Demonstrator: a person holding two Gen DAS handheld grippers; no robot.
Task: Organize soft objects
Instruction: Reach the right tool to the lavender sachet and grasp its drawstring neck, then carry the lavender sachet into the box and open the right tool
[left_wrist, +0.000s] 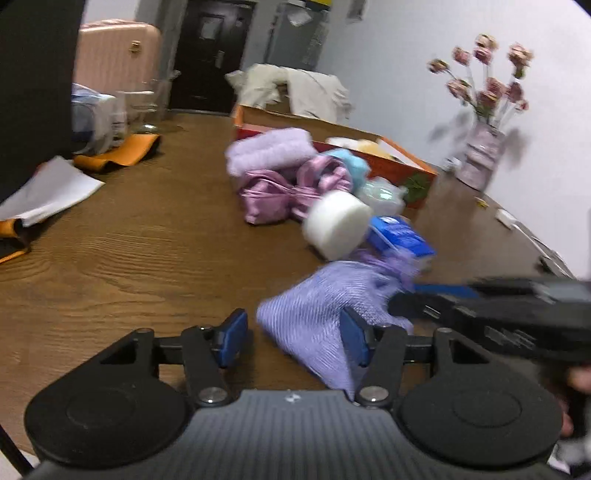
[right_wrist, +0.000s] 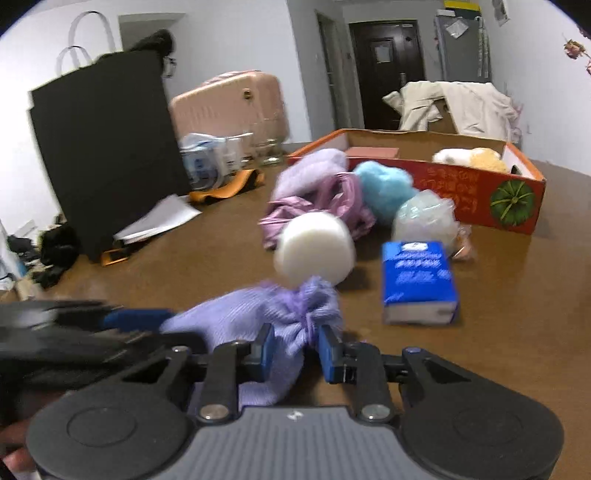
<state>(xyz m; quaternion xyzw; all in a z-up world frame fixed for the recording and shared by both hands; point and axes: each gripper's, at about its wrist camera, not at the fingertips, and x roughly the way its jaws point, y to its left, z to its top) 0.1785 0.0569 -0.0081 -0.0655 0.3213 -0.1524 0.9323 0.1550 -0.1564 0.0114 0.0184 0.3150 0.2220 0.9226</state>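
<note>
The lavender cloth (right_wrist: 258, 325) is clamped in the right gripper's (right_wrist: 295, 350) jaws; left gripper (left_wrist: 295, 334) jaws apart.

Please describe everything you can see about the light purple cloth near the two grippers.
The light purple cloth looks like soft ribbed knit, crumpled, with a frayed bunched end. It lies on the brown wooden table, in front of the white sponge. The right gripper is pinching it below the bunched end. The left gripper is open; the cloth's other end lies between its fingers and only the right-hand finger seems to touch it.
</note>
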